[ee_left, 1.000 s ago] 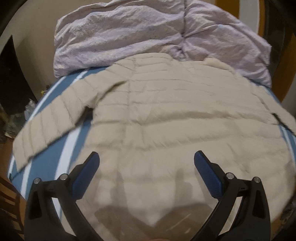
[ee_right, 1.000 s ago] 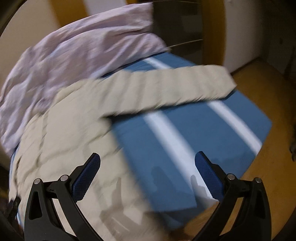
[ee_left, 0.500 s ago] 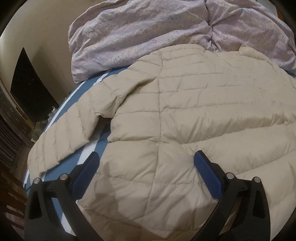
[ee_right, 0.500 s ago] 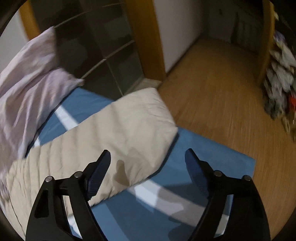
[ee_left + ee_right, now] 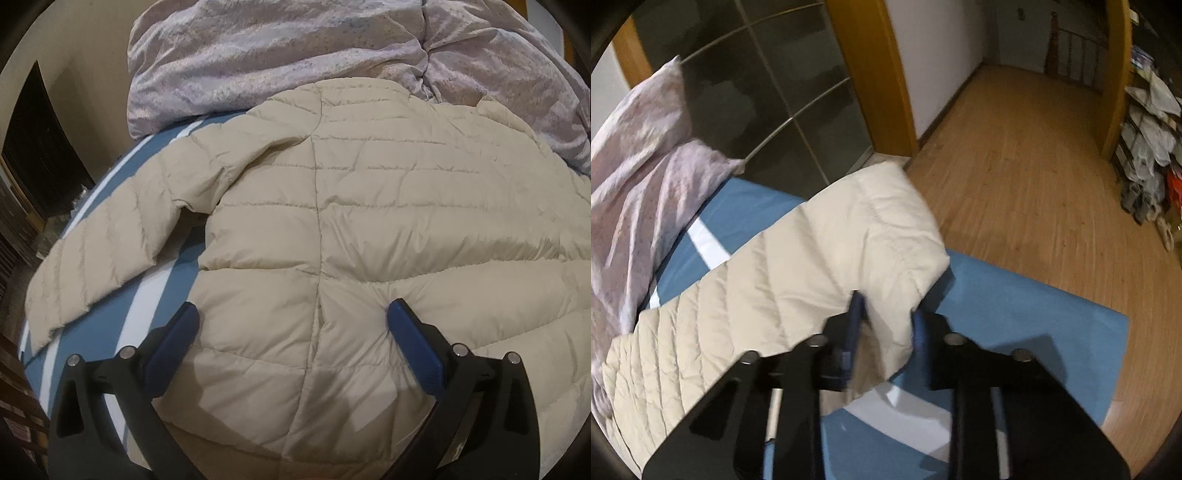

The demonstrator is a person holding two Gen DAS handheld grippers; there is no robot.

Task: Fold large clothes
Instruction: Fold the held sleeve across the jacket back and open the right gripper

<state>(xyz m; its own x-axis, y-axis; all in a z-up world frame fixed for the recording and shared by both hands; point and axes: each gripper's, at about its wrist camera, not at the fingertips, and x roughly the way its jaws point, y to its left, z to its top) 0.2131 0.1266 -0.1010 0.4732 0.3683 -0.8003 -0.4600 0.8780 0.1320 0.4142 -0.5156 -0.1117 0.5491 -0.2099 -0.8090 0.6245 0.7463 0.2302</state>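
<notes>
The right gripper (image 5: 884, 319), its jaws just closing, is pinching the cuff of the jacket's sleeve (image 5: 849, 251). The left gripper (image 5: 291, 325) is hovering spread wide over the jacket (image 5: 369, 229), which is lying flat on the blue bed (image 5: 147, 314), with a quilt (image 5: 295, 55) bunched beyond.

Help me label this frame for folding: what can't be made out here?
- Jacket hem: left wrist view, cut off by the lower edge behind the open left claw.
- Sleeve cuff edge: right wrist view, the right claw, jaws just closing, grips and hides it.
- Shelf clutter: right wrist view, too small and blurred.
</notes>
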